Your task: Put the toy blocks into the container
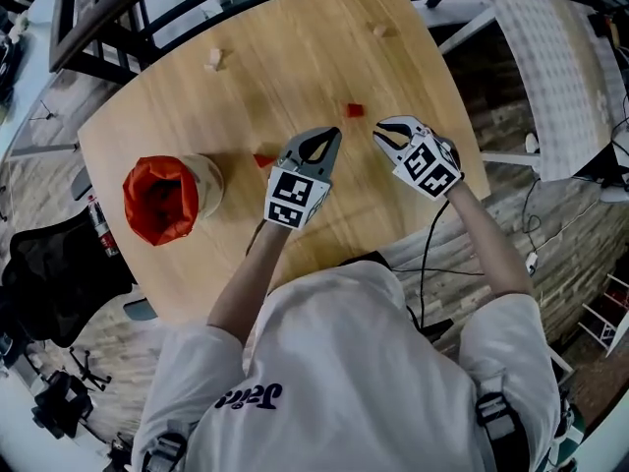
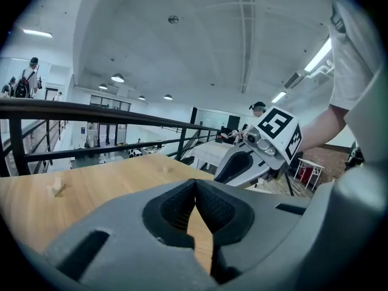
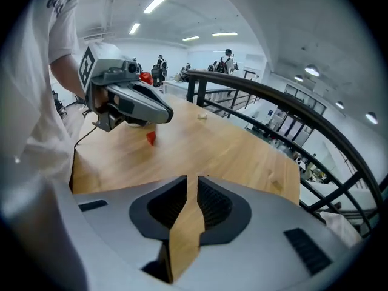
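Observation:
Two small red blocks lie on the wooden table [image 1: 393,214], one [image 1: 355,110] just beyond my grippers and one [image 1: 262,160] left of my left gripper. Two pale wooden blocks [image 1: 214,59] [image 1: 381,29] sit near the far edge. The container [image 1: 162,200], a tan pot with a red lining, stands at the table's left. My left gripper [image 1: 334,133] hovers mid-table, shut and empty, tips touching [image 2: 194,182]. Beside it my right gripper [image 1: 377,132] is shut too, with only a thin slit at its tips [image 3: 193,179] and nothing in it. In the right gripper view a red block [image 3: 150,138] shows under the left gripper.
A black railing [image 1: 147,18] runs past the table's far side. The table's front edge is close to the person's body [image 1: 354,362]. A white-topped table [image 1: 550,57] stands at the right, and a dark chair [image 1: 49,273] at the left.

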Demonstrator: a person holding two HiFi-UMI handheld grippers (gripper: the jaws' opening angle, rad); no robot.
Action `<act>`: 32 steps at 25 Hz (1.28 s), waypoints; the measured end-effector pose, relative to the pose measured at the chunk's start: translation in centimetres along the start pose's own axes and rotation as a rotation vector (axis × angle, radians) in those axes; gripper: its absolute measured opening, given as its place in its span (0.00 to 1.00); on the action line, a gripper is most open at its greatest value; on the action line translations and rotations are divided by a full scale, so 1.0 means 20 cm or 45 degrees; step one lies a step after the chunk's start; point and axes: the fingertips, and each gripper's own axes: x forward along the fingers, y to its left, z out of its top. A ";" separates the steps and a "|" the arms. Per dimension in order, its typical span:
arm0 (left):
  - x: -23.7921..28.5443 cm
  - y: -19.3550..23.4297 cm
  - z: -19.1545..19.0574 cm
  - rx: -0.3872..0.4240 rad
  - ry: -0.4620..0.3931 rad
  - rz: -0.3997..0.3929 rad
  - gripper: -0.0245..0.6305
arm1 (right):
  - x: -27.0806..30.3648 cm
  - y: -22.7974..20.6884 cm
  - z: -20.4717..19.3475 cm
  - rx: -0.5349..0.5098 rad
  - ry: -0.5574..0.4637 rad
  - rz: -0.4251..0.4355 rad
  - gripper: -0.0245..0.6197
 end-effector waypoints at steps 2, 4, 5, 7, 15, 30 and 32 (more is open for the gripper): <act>0.05 0.02 -0.04 -0.009 0.014 -0.012 0.06 | 0.08 -0.02 -0.03 -0.023 0.042 0.040 0.12; 0.09 0.04 -0.09 -0.019 0.041 -0.019 0.06 | 0.17 -0.04 -0.06 -0.036 0.079 0.072 0.16; 0.11 0.05 -0.12 -0.023 0.057 -0.020 0.06 | 0.21 -0.04 -0.08 -0.042 0.095 0.087 0.19; 0.14 0.07 -0.18 -0.026 0.084 -0.020 0.06 | 0.29 -0.05 -0.11 -0.058 0.121 0.112 0.21; 0.23 0.11 -0.30 -0.057 0.113 -0.050 0.06 | 0.52 -0.11 -0.17 -0.132 0.179 0.152 0.28; 0.28 0.18 -0.36 -0.072 0.147 -0.030 0.06 | 0.74 -0.14 -0.26 -0.264 0.261 0.223 0.30; 0.28 0.19 -0.36 -0.075 0.148 -0.033 0.06 | 0.75 -0.14 -0.26 -0.271 0.260 0.224 0.30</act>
